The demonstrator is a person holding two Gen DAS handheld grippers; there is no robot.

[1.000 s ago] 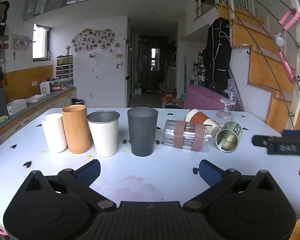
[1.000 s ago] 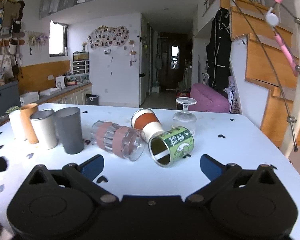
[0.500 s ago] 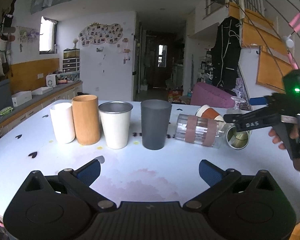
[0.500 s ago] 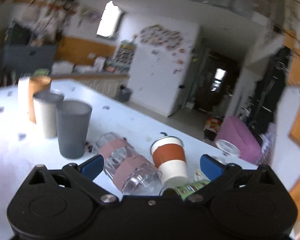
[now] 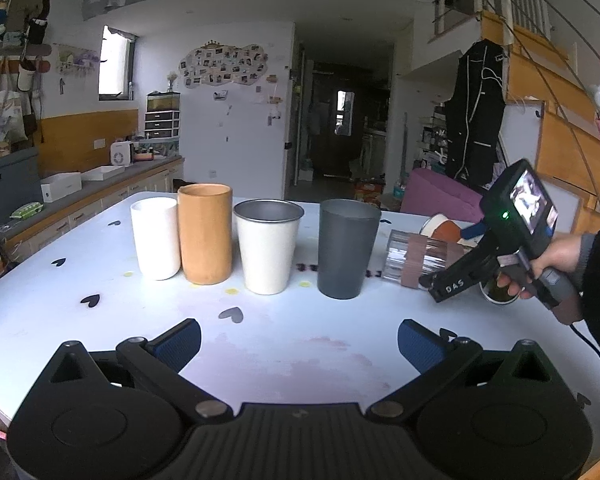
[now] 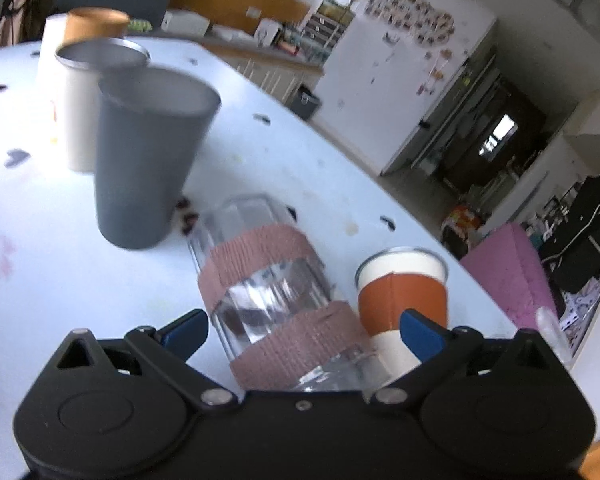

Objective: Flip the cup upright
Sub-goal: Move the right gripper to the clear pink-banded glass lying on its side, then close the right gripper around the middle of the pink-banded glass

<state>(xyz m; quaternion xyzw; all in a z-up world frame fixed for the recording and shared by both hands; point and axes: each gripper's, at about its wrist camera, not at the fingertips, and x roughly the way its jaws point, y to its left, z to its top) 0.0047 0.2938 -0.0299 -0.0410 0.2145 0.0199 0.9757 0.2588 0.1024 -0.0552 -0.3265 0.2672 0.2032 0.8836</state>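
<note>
Clear glass cup (image 6: 276, 300) with two pink bands lies on its side on the white table (image 5: 100, 292), just right of the dark grey cup (image 5: 346, 248). Right gripper (image 6: 304, 330) straddles it, jaws wide, pads either side, contact not visible. Left gripper (image 5: 298, 344) hangs above the near table edge, jaws wide, holding nothing. Count: four cups upright in a row, namely white (image 5: 156, 238), orange (image 5: 205, 238), cream metal-rimmed (image 5: 268, 250) and grey. One orange-sleeved paper cup (image 6: 402, 298) tipped beside the glass. Kitchen counter left, dark hallway behind, stairs right.
</note>
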